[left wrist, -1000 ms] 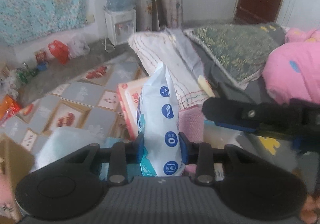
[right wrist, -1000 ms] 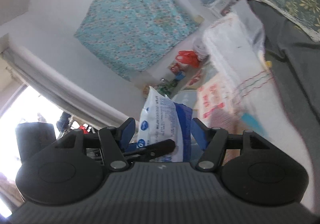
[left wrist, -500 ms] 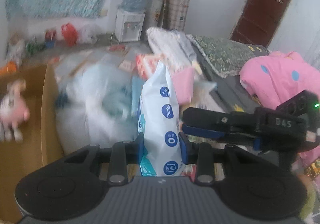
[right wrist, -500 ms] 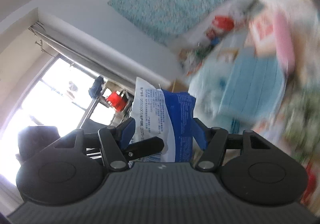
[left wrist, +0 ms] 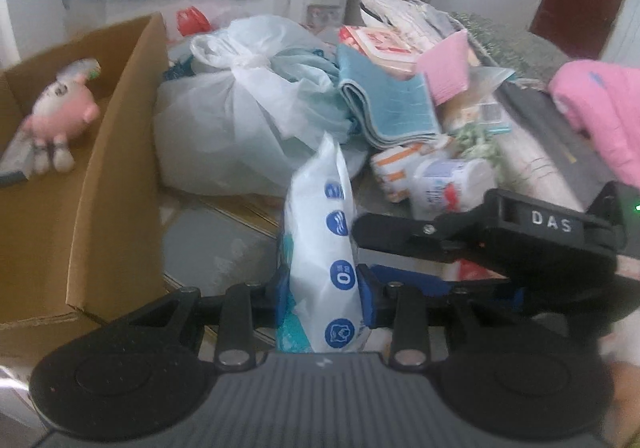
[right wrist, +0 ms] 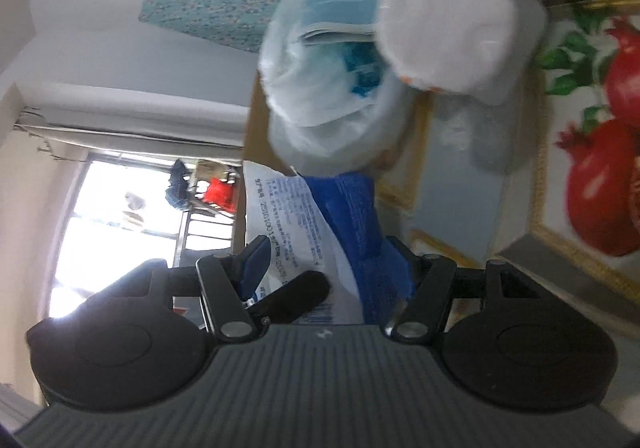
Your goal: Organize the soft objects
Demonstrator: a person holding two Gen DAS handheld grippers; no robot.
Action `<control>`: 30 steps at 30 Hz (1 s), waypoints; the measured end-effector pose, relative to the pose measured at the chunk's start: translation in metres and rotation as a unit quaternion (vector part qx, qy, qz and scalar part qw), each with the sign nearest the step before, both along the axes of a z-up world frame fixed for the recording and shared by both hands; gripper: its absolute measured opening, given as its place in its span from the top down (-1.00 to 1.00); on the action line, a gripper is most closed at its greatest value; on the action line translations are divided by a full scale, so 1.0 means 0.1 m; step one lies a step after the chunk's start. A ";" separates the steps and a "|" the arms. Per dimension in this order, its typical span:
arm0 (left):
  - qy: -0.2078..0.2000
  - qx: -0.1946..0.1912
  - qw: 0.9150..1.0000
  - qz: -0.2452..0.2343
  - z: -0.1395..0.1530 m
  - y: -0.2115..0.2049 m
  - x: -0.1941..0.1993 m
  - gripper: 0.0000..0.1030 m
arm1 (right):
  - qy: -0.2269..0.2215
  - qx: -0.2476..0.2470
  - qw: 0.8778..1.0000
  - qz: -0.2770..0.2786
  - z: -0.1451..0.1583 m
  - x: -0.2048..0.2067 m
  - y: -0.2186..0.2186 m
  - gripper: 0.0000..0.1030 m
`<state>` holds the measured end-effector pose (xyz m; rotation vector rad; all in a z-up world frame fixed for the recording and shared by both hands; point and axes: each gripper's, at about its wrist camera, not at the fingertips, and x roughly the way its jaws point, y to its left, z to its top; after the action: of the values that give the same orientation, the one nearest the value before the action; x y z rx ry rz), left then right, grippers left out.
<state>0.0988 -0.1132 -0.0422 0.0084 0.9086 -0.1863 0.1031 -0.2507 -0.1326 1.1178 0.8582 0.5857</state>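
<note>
A soft white pack with blue round marks [left wrist: 324,207] stands upright between the blue pads of my left gripper [left wrist: 322,288], which is shut on it. My right gripper [left wrist: 372,252], labelled DAS, reaches in from the right and clamps the same pack from the side. In the right wrist view the pack [right wrist: 320,215] fills the space between the right gripper [right wrist: 330,268] pads, with a left finger [right wrist: 296,292] crossing below. A cardboard box [left wrist: 120,167] stands open at the left with a pink plush toy [left wrist: 60,107] inside.
A knotted white plastic bag [left wrist: 232,119], a folded blue towel [left wrist: 392,107], a tissue roll [left wrist: 448,183] and small packets lie heaped ahead. Pink bedding [left wrist: 600,107] sits at the right. The floor mat with pomegranates [right wrist: 600,167] lies below.
Both grippers have swung left and downward with the pack, away from the bed. The cardboard box with the plush toy and the plastic bag have come into view.
</note>
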 end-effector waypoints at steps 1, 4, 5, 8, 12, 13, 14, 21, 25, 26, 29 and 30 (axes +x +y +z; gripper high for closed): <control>-0.007 0.013 1.000 0.000 -0.01 -0.04 0.00 0.35 | -0.002 -0.001 1.000 -0.004 -0.01 -0.02 -0.03 -0.20; -0.035 0.046 0.998 -0.016 -0.04 -0.23 -0.06 0.35 | -0.007 0.000 1.000 -0.021 -0.04 -0.06 -0.16 -0.19; -0.038 0.053 0.998 -0.024 -0.05 -0.29 -0.08 0.33 | -0.010 0.003 1.000 -0.027 -0.05 -0.08 -0.19 -0.18; -0.050 0.065 0.995 -0.052 -0.10 -0.48 -0.13 0.26 | -0.020 -0.001 0.999 -0.047 -0.04 -0.16 -0.31 -0.18; -0.037 0.046 0.994 -0.088 -0.16 -0.62 -0.15 0.19 | -0.027 -0.017 0.997 -0.068 -0.01 -0.28 -0.43 -0.20; -0.036 0.042 0.994 -0.094 -0.17 -0.64 -0.16 0.19 | -0.028 -0.023 0.997 -0.072 -0.01 -0.30 -0.45 -0.21; -0.036 0.040 0.993 -0.101 -0.18 -0.65 -0.17 0.19 | -0.028 -0.026 0.996 -0.076 -0.02 -0.31 -0.49 -0.21; -0.020 -0.019 0.993 -0.116 -0.20 -0.51 -0.20 -0.43 | -0.021 -0.028 0.996 -0.087 -0.08 -0.42 -0.60 -0.18; -0.018 -0.037 0.993 -0.110 -0.20 -0.35 -0.24 -0.56 | -0.021 -0.039 0.995 -0.092 -0.09 -0.45 -0.59 -0.19; -0.014 -0.042 0.993 -0.108 -0.19 -0.31 -0.24 -0.62 | -0.023 -0.044 0.994 -0.095 -0.10 -0.48 -0.60 -0.19; -0.006 -0.054 0.992 -0.110 -0.19 -0.23 -0.24 -0.69 | -0.022 -0.050 0.993 -0.100 -0.10 -0.51 -0.61 -0.20; -0.004 -0.056 0.992 -0.111 -0.18 -0.22 -0.24 -0.71 | -0.021 -0.051 0.993 -0.103 -0.10 -0.52 -0.62 -0.20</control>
<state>0.0745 -0.1352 -0.0607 0.0060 0.8877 -0.4441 0.0507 -0.3123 -0.1424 1.0823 0.7181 0.3882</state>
